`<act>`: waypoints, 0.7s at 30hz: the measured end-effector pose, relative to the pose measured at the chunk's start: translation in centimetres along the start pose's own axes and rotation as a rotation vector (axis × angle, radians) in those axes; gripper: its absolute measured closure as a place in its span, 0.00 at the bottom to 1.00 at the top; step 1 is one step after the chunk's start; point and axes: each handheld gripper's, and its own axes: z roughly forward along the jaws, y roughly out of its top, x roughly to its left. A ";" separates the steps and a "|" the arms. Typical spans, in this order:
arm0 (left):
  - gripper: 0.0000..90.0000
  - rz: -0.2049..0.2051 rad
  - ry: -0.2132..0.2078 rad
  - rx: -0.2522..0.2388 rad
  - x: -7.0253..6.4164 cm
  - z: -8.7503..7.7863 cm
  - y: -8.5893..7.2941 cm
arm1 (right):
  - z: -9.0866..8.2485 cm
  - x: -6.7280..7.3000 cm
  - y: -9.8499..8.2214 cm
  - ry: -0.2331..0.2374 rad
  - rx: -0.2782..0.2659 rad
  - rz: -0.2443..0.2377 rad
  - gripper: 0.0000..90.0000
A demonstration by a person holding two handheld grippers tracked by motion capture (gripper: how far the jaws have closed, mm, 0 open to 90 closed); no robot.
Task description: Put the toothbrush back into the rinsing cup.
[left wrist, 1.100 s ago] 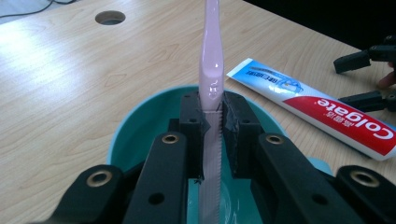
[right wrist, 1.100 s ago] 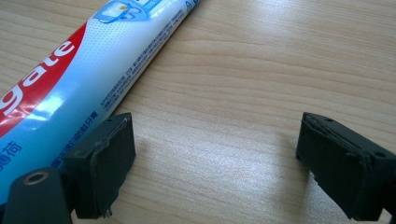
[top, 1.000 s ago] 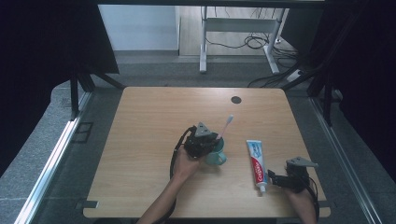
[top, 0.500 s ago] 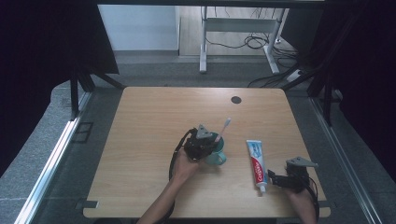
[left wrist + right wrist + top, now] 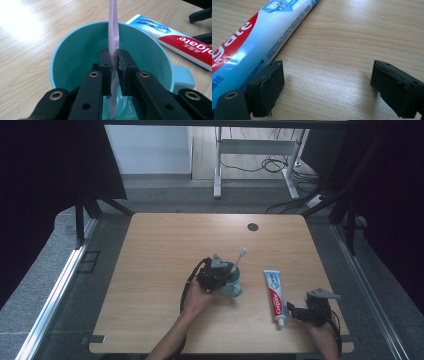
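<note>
A teal mug [image 5: 232,285] [image 5: 82,52] stands near the middle of the wooden table [image 5: 165,250]. My left gripper [image 5: 216,276] [image 5: 114,62] hovers over its mouth, shut on a pink toothbrush [image 5: 113,30] whose lower end reaches down inside the mug and whose bristle end [image 5: 242,253] sticks up to the far right. A white, red and blue toothpaste tube [image 5: 274,295] [image 5: 249,42] [image 5: 182,41] lies to the right of the mug. My right gripper [image 5: 299,312] [image 5: 327,82] rests low by the tube's near end, open, with bare wood between its jaws and the tube beside one jaw.
A small dark round hole [image 5: 253,226] marks the far side of the table. Beyond the far edge stand metal desk legs and loose cables [image 5: 270,165] on the floor. The person's forearms come in from the near edge.
</note>
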 end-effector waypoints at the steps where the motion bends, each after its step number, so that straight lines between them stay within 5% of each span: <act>1: 0.91 0.000 -0.002 0.004 0.0 0.0 0.0 | 0.0 0.0 0.0 0.000 0.000 0.000 0.13; 9: 0.91 0.004 -0.008 0.015 0.0 0.1 0.1 | 0.0 0.0 0.0 -0.001 -0.002 0.000 0.13; 21: 0.71 0.025 0.004 -0.001 -0.4 -0.4 0.4 | 0.0 0.0 0.0 -0.001 -0.003 -0.001 0.13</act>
